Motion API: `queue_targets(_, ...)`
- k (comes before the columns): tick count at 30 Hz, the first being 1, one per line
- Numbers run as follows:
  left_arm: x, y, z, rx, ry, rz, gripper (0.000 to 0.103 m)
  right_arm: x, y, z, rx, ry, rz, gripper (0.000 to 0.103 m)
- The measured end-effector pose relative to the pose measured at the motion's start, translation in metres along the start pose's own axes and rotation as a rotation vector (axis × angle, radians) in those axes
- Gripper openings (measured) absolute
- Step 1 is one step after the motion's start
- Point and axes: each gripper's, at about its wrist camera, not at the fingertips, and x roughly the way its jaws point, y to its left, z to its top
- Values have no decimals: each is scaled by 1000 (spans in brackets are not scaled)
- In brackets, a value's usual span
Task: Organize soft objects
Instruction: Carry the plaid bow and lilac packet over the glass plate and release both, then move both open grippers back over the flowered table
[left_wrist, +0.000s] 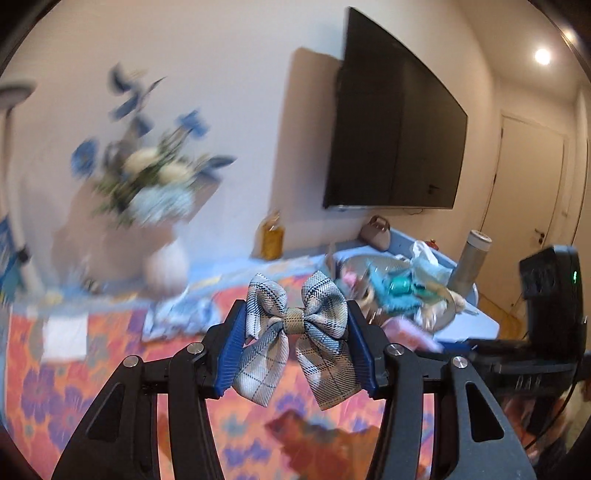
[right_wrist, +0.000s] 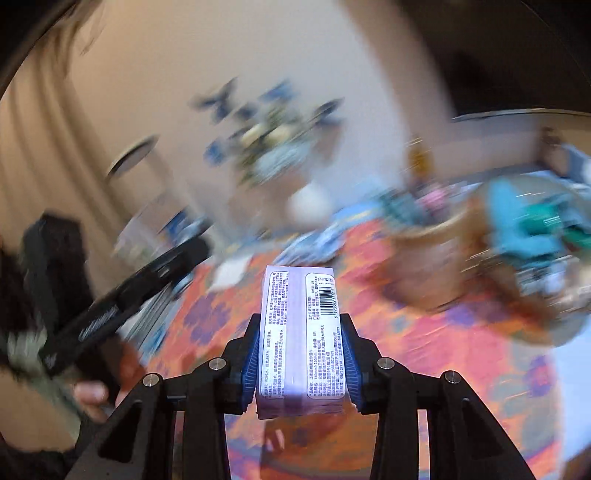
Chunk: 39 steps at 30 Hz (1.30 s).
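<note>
My left gripper (left_wrist: 295, 339) is shut on a grey-blue plaid ribbon bow (left_wrist: 297, 332) and holds it above the floral tablecloth (left_wrist: 92, 369). My right gripper (right_wrist: 300, 354) is shut on a lilac pack of tissues (right_wrist: 299, 332) with a printed label and barcode, held above the same cloth (right_wrist: 424, 350). A round bowl (left_wrist: 388, 264) at the back right holds several soft items, among them turquoise fabric (left_wrist: 395, 291). That pile also shows, blurred, at the right of the right wrist view (right_wrist: 524, 225).
A white vase of blue and white flowers (left_wrist: 159, 192) stands at the back left. An amber bottle (left_wrist: 272, 236), a pink handbag (left_wrist: 376, 230) and a grey flask (left_wrist: 471, 262) stand near the wall under a TV (left_wrist: 399, 125). The other gripper's body (right_wrist: 110, 295) is at left.
</note>
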Motion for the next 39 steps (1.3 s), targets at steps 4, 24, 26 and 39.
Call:
queue_targets(4,44,-39,29,30,16,-64,50,-25,-57,39,122,-82,-158,38)
queue_targets(24,197,-132,41,89,251,-185,86,-19,-180,87,292,-89,-545,71)
queue_targets(26,181,-121,42,85,245,-179,86,-24,-179,80,306,-101,-536,74)
queue_targets(39,13,27,36,-114,51,106,101,-44,-79,43,252,-189,-413,81)
